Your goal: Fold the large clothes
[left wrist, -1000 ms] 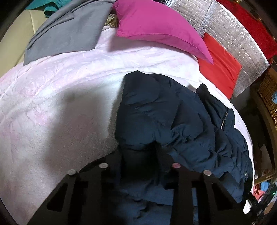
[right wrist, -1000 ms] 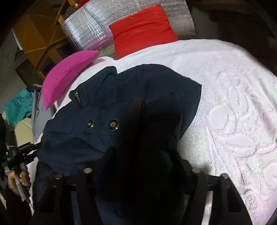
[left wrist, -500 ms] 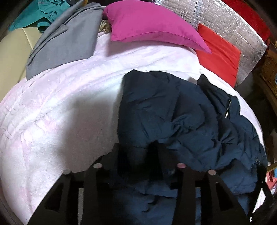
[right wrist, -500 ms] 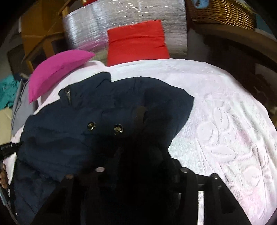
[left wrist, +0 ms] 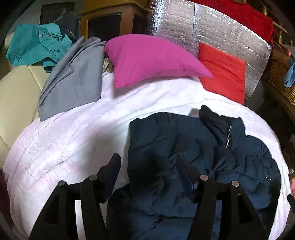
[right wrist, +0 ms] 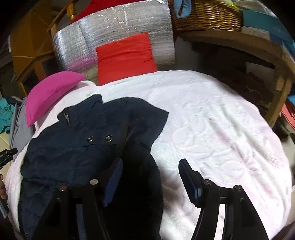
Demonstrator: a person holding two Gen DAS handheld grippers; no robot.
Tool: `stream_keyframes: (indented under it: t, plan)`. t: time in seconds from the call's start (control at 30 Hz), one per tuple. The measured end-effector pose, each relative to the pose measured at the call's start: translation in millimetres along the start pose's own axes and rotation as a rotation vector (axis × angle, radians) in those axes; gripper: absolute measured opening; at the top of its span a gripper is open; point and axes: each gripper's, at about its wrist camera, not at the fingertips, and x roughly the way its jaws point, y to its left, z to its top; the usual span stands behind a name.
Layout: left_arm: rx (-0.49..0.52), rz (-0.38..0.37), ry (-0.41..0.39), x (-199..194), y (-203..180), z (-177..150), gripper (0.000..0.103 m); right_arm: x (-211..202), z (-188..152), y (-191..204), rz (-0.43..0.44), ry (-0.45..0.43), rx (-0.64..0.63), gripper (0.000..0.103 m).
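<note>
Around my work the bed (left wrist: 73,140) wears a pale pink embossed cover. At its head a magenta pillow (left wrist: 153,61) leans beside a red cushion (left wrist: 223,72), both in front of a silver quilted foil panel (left wrist: 217,31). A grey garment (left wrist: 73,79) is draped over the bed's far left corner, with a teal shirt (left wrist: 35,46) crumpled behind it on a cream seat. From my right side I see a wicker basket (right wrist: 206,16) on a wooden shelf beyond the bed. Nothing lies between my claws and the coat; the cover to its right is bare.

I can read no writing or label anywhere.

The navy jacket (right wrist: 88,136) lies in the middle of the bed, puffy and rumpled, its collar toward the pillows. A short silver zipper (left wrist: 228,137) shows near the collar, and two round metal snaps (right wrist: 108,137) sit side by side on the front. One flap spreads flat toward the right; the near hem bunches in dark folds below my claws.

My left claw (left wrist: 147,164) is hovering above the jacket's near edge, jaws opening, gripping nothing. My right claw (right wrist: 149,168) is likewise opening, empty, with the jacket's dark fold below the gap and touching neither pad.
</note>
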Motion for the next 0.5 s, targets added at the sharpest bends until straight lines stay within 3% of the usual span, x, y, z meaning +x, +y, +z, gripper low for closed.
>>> stream_keyframes:
  t: [0.13, 0.27, 0.5]
  plan:
    - [0.035, -0.034, -0.026, -13, -11, -1, 0.064, -37, 6, 7, 0.017, -0.032, -0.024, 0.072]
    - [0.103, 0.002, -0.047, -23, -18, -9, 0.064, -68, 5, 13, 0.047, -0.052, -0.047, 0.074]
    - [0.164, 0.058, -0.070, -47, 6, -39, 0.067, -88, -10, 17, 0.100, -0.045, -0.047, 0.078]
